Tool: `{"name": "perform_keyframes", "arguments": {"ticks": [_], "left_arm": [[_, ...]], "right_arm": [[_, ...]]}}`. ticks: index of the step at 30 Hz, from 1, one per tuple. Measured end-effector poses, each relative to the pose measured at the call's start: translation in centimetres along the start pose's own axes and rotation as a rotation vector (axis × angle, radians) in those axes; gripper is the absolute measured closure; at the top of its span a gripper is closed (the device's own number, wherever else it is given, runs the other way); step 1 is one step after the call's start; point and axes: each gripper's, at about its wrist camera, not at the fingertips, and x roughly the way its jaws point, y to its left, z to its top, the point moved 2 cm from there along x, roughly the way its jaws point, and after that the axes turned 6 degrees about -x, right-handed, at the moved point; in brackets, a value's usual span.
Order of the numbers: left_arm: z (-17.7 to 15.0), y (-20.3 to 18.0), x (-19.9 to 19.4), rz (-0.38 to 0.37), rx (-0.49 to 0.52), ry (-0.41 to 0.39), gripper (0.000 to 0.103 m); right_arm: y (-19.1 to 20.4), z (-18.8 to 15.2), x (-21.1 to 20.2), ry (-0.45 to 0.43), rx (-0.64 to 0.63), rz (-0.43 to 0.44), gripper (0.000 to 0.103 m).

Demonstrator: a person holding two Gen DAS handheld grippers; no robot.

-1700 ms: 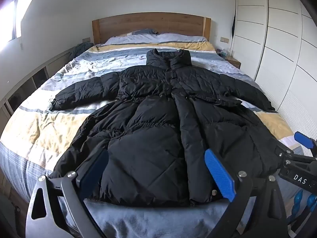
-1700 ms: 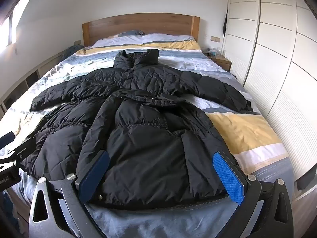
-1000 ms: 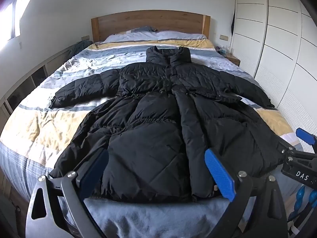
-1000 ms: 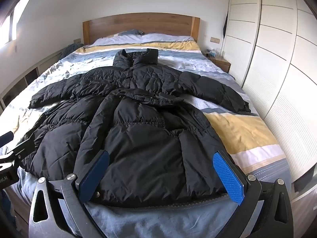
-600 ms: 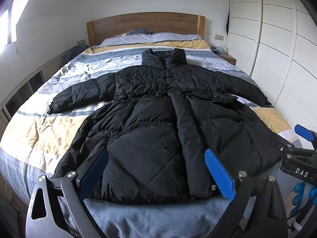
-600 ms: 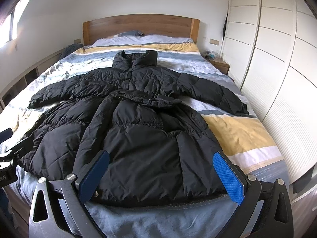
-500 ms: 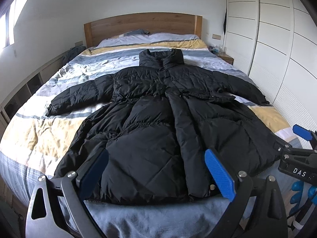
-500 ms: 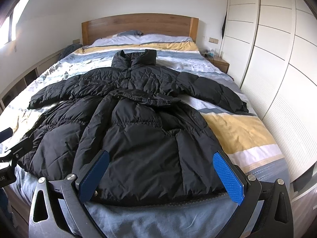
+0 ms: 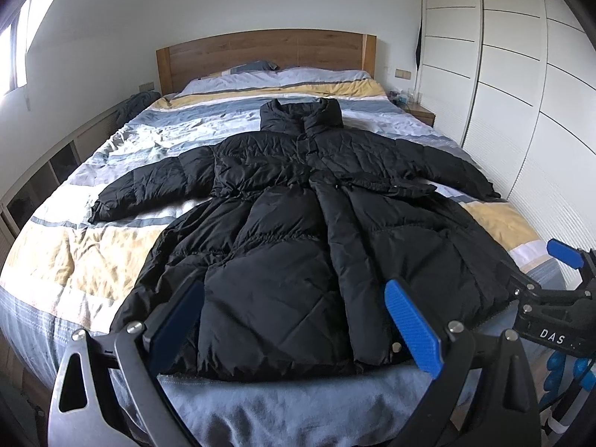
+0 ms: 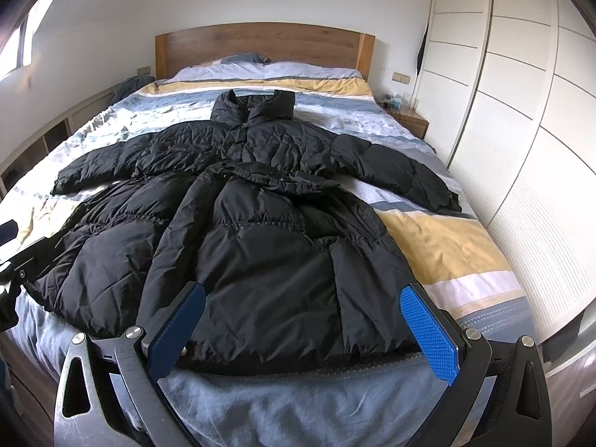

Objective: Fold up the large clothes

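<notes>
A long black puffer coat [image 9: 298,231] lies flat on the bed, front up, collar toward the headboard, both sleeves spread out sideways. It also shows in the right wrist view [image 10: 260,223]. My left gripper [image 9: 294,320] is open and empty, hovering just off the coat's hem at the foot of the bed. My right gripper [image 10: 301,320] is open and empty, over the hem's right part. The right gripper also shows at the right edge of the left wrist view [image 9: 558,298]. The left gripper shows at the left edge of the right wrist view [image 10: 15,257].
The bed [image 9: 74,246] has a striped blue, yellow and white duvet and a wooden headboard [image 9: 268,52]. White wardrobe doors [image 10: 521,111] run along the right side. A small nightstand [image 10: 409,119] stands at the far right. Low shelving [image 9: 37,186] lines the left wall.
Both grippers stay open at the foot of the bed. The views have shifted slightly, the left one turning a little right. The coat has not moved.
</notes>
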Motion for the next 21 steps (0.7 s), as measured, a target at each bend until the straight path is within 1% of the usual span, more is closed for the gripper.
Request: {"name": "perform_keyframes", "arguments": {"ticks": [8, 13, 18, 21], "left_arm": [[-0.4, 1.1, -2.2, -0.002, -0.032, -0.029, 0.004], [-0.6, 1.7, -3.6, 0.033, -0.04, -0.059, 0.004], [-0.8, 1.9, -2.9, 0.085, -0.032, -0.053, 0.004], [-0.7, 2.0, -1.3, 0.085, -0.031, -0.035, 0.004]], "right_arm": [[0.1, 0.2, -2.6, -0.041, -0.015, -0.032, 0.0], [-0.1, 0.3, -3.9, -0.07, -0.009, -0.037, 0.0], [-0.6, 0.5, -2.9, -0.059, -0.001, -0.028, 0.0], [-1.0, 0.8, -1.1, -0.042, 0.015, -0.011, 0.0]]}}
